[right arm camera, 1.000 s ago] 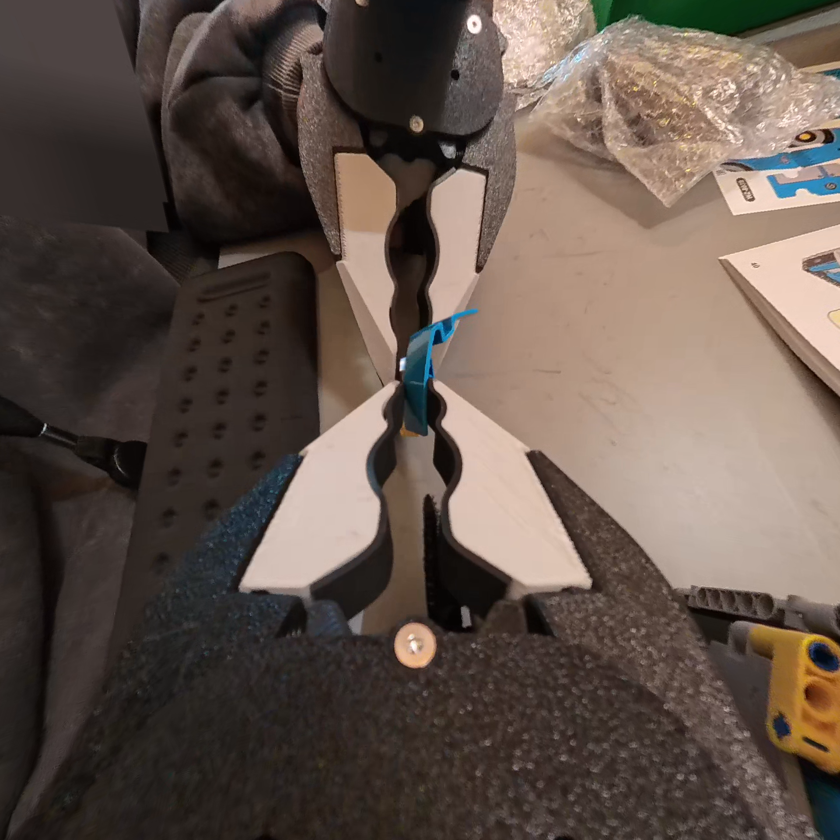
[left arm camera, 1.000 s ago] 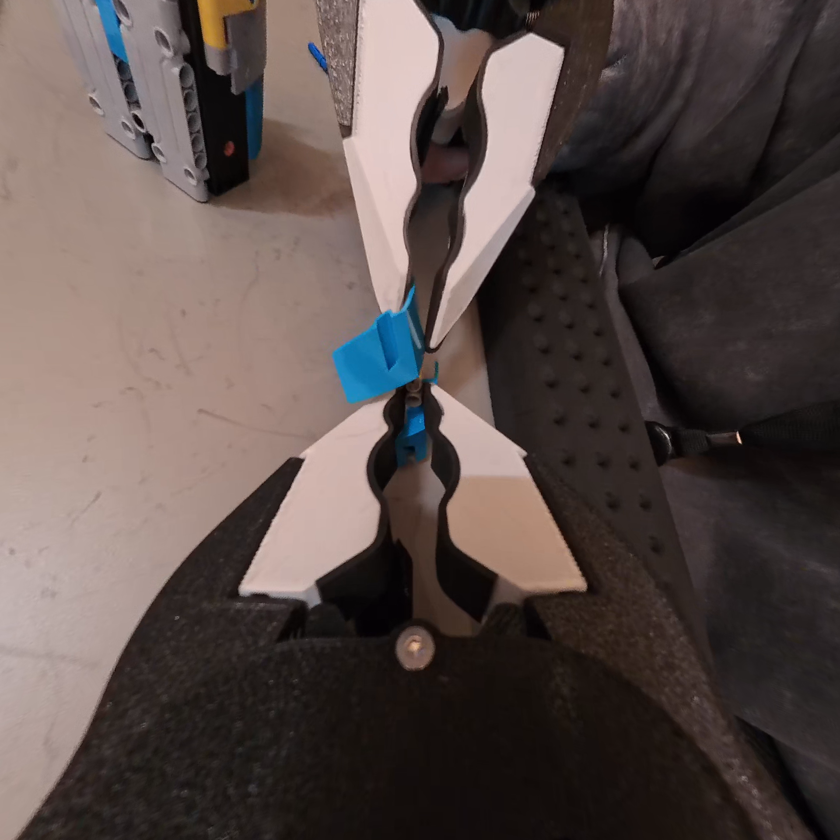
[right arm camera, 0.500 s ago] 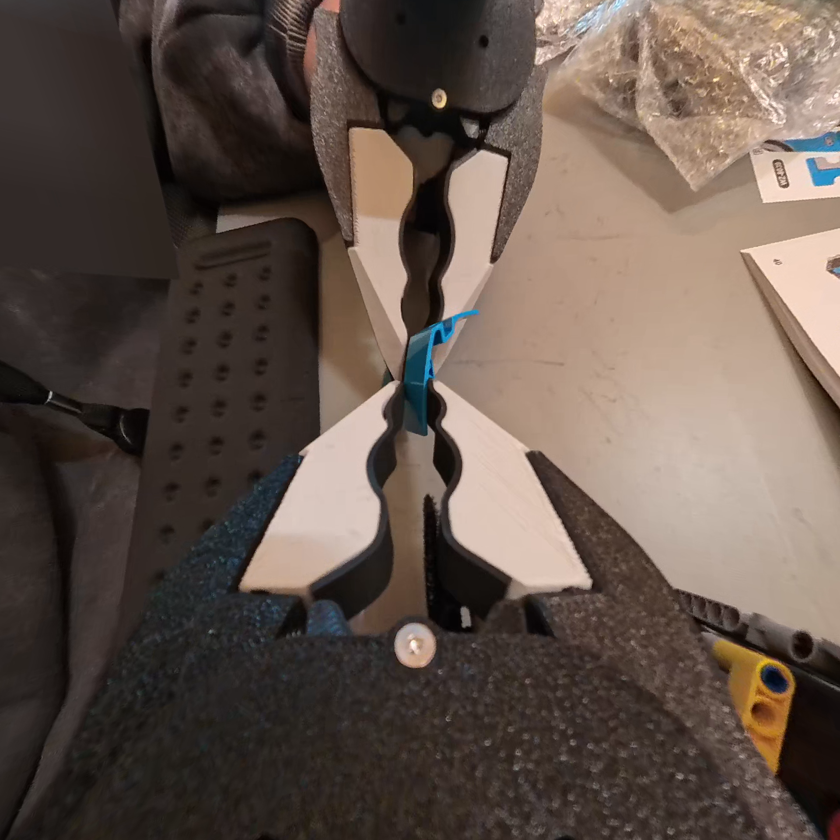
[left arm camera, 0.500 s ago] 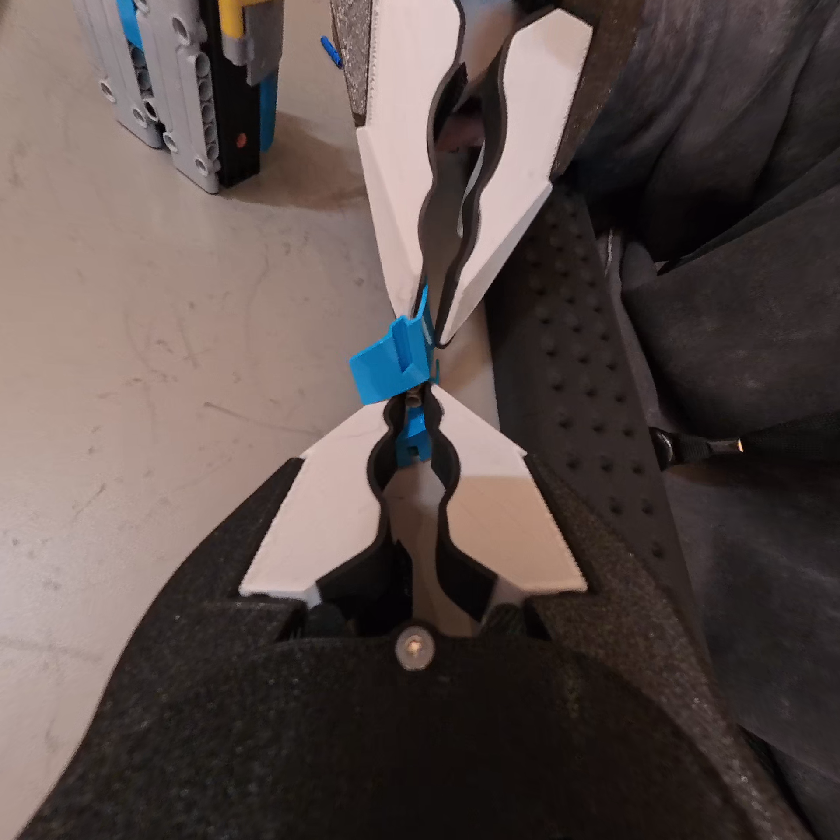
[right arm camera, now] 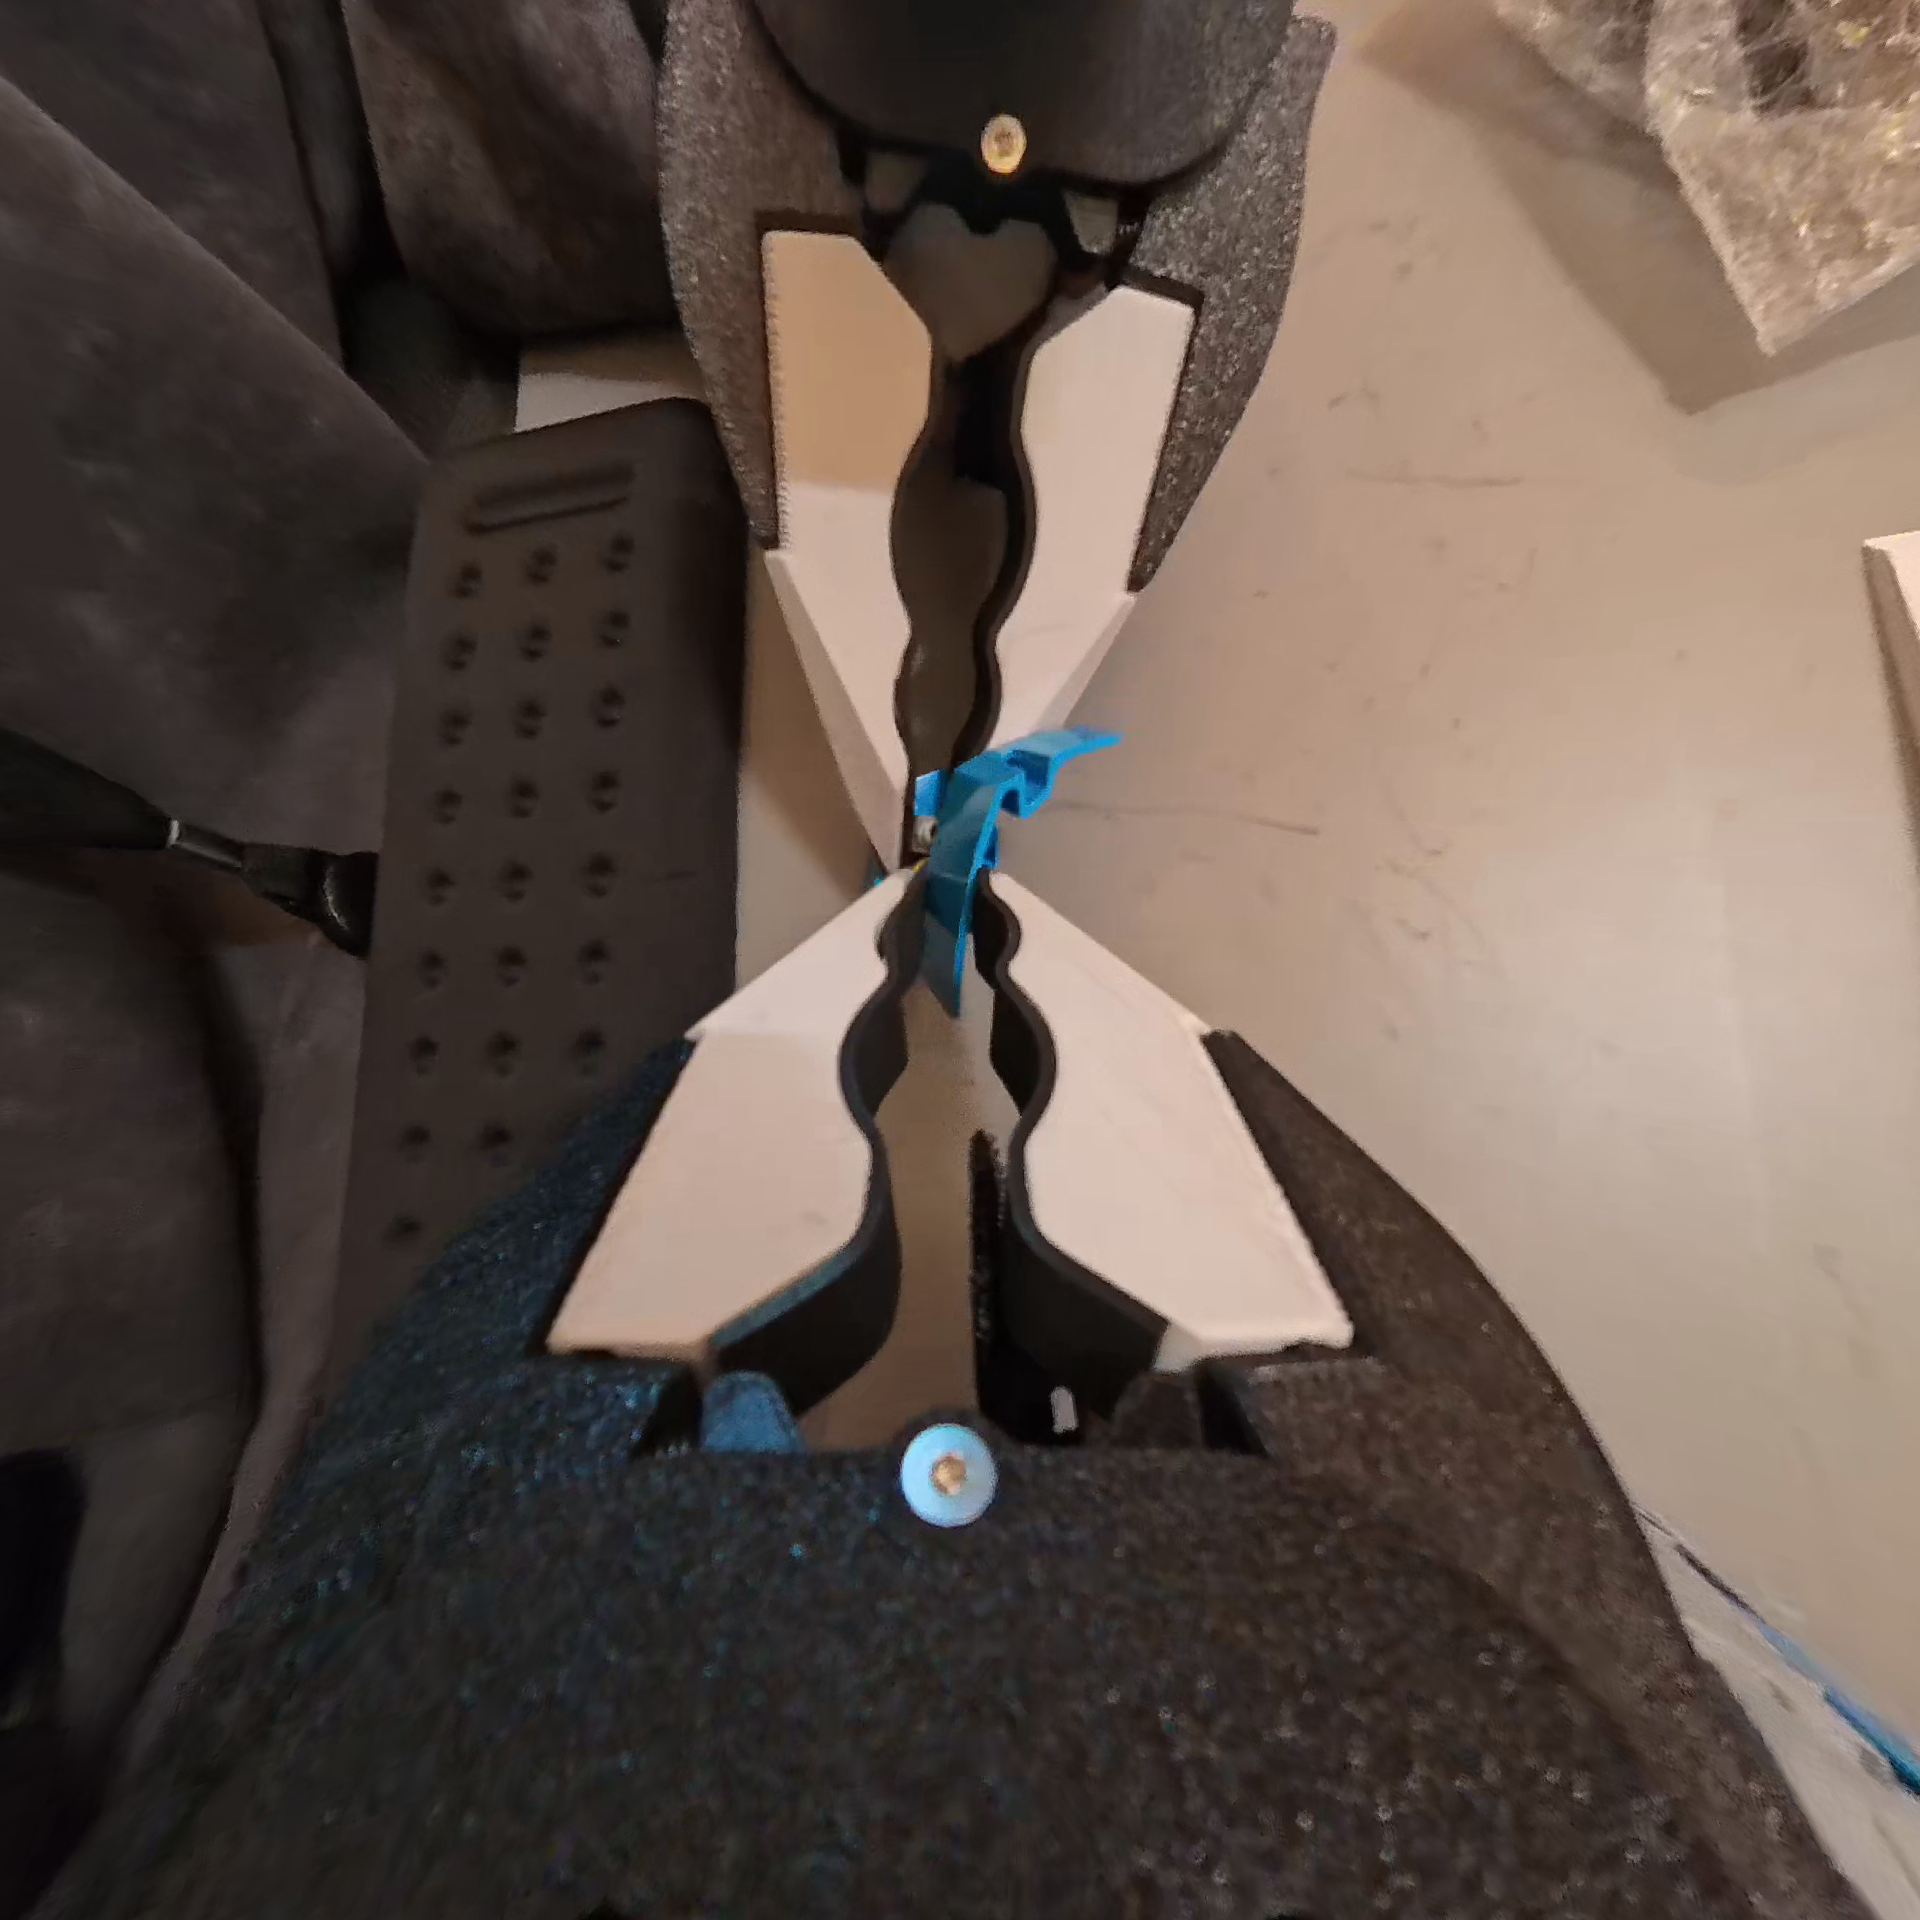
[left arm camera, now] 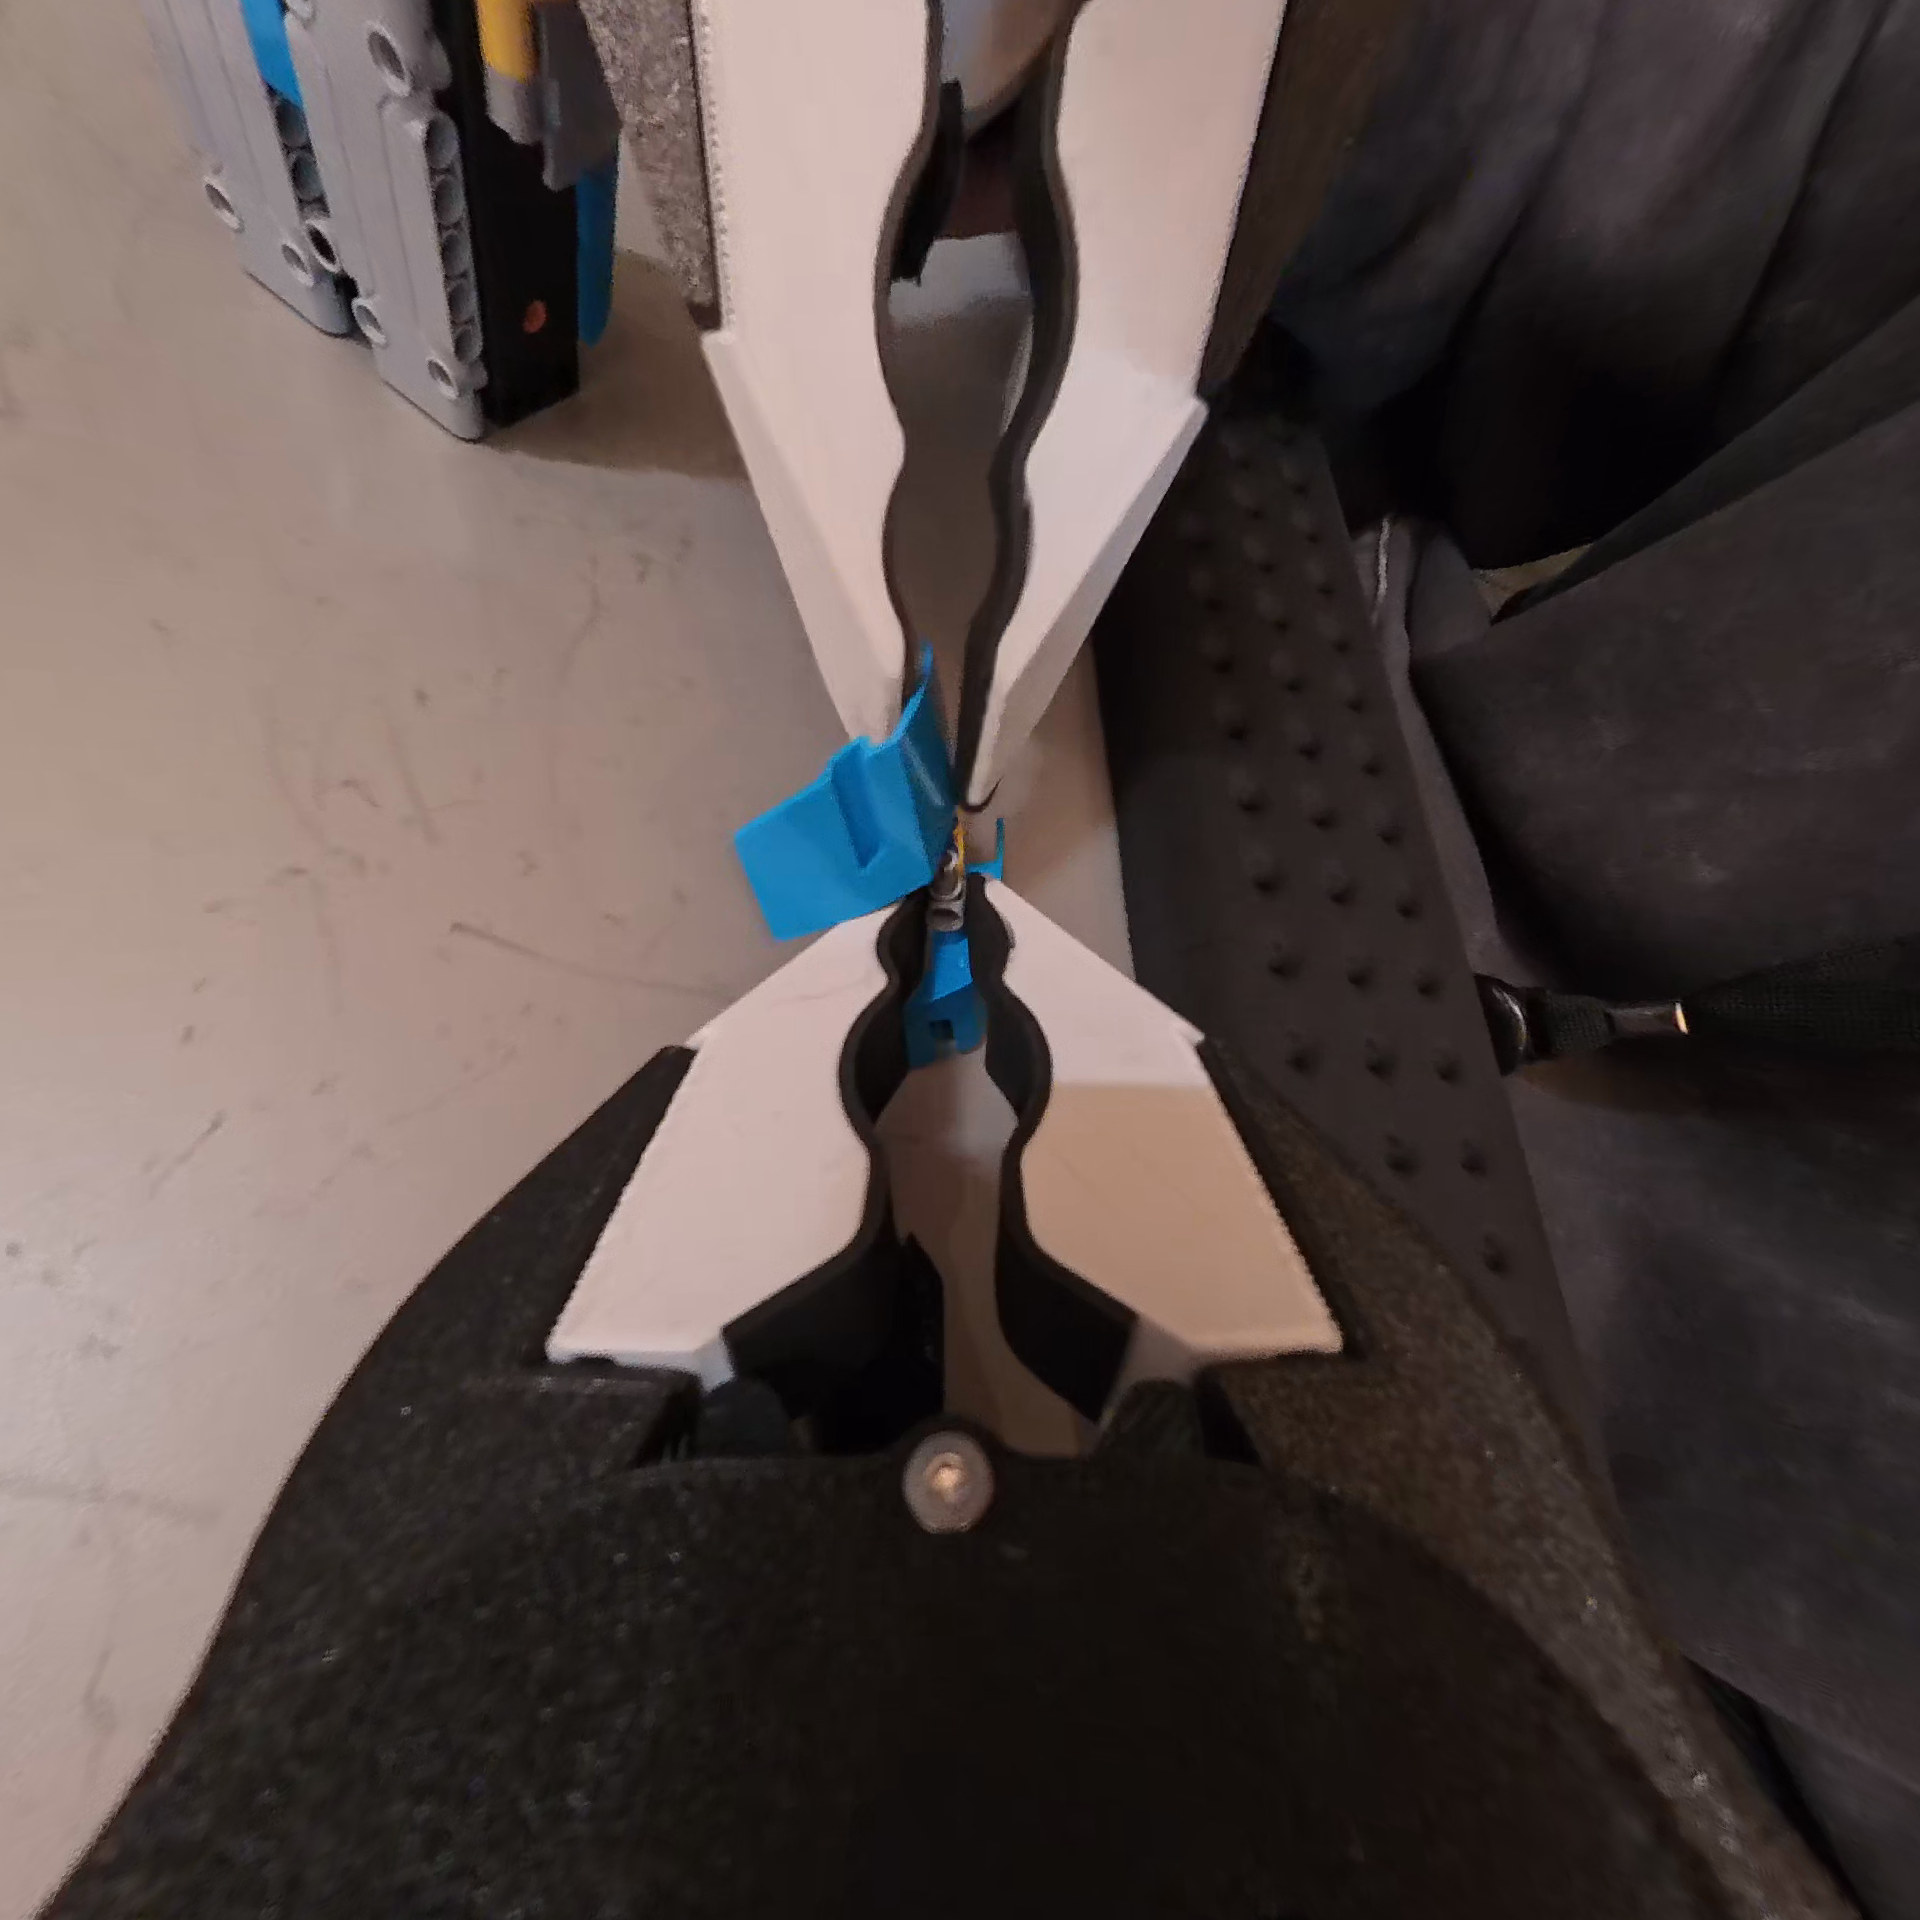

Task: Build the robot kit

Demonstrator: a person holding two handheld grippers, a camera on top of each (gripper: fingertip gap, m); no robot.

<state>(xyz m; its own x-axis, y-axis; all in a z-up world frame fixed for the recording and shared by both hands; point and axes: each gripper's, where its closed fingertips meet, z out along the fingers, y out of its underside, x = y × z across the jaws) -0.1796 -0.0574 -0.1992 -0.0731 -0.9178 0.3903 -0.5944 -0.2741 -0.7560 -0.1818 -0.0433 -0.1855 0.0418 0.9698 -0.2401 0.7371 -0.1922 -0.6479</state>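
In the left wrist view the left tool [left arm camera: 951, 914] has its two white fingers drawn narrow, pinching a small blue piece [left arm camera: 940, 1003] between the tips. Straight ahead at 12 o'clock, tip to tip with it, the right tool [left arm camera: 961, 758] points back, its fingers closed on a blue curved panel [left arm camera: 842, 842] that sticks out toward 9 o'clock. The two blue parts touch where the tips meet, with a small grey and yellow bit between them; how they join cannot be told. Below them lies the pale worktop [left arm camera: 312, 831]. At 3 o'clock a black perforated strap [left arm camera: 1340, 831] runs along the worktop's edge, with dark grey cloth [left arm camera: 1662, 520] beyond it. Far off at 11 o'clock stands a block model [left arm camera: 416, 229] of grey, black, blue and yellow beams.

In the right wrist view the right tool [right arm camera: 951, 883] grips the blue curved panel [right arm camera: 971, 852] edge-on, and the left tool [right arm camera: 925, 821] meets it from 12 o'clock. Crumpled clear wrap [right arm camera: 1787, 156] lies at 1 o'clock, and a white booklet's edge [right arm camera: 1896, 623] at 3 o'clock.
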